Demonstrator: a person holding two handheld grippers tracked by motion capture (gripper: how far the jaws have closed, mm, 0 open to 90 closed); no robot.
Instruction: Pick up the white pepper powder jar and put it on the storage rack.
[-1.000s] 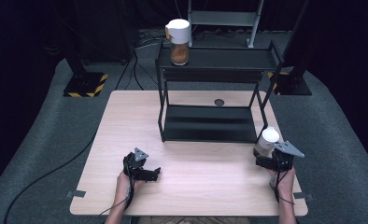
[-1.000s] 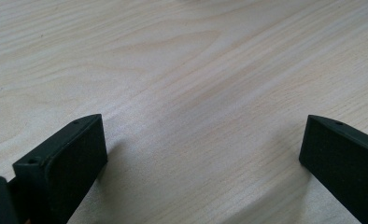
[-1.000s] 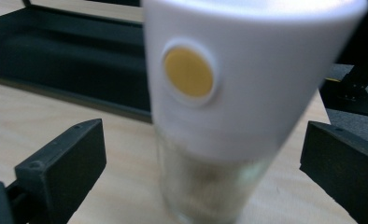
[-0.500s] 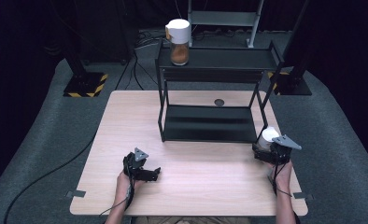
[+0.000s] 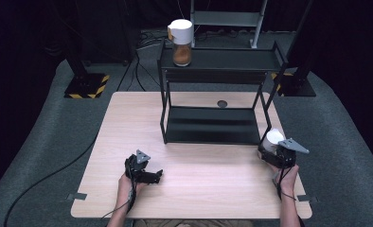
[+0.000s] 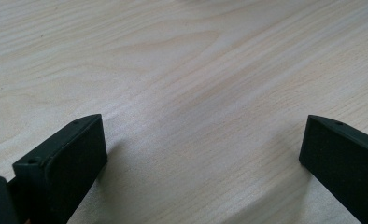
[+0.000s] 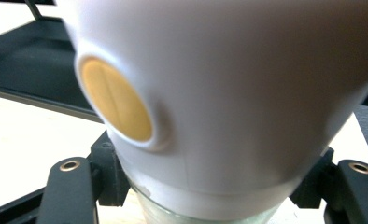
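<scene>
A glass jar with a white domed lid [image 5: 272, 138] stands on the table near its right edge, just off the rack's front right leg. My right gripper [image 5: 275, 150] is around it. Its jaws have just been closing and now press on the glass under the lid [image 7: 219, 93], which has a round tan spot on its side. My left gripper [image 5: 155, 176] lies low over the table's front left. Its jaws [image 6: 203, 154] stand wide apart with only bare wood between them. A second jar [image 5: 181, 42], white-lidded with brown contents, stands on the rack's top shelf at the left.
A black two-shelf metal rack [image 5: 217, 61] stands at the back middle of the wooden table [image 5: 128, 123], with its lower shelf [image 5: 210, 125] bare. A small dark disc [image 5: 222, 103] lies on the table behind it. Black stands and cables sit on the grey floor beyond.
The right gripper has edged forward against the jar, its grey plate now beside the lid. The jar stays in place. The left gripper has not moved.
</scene>
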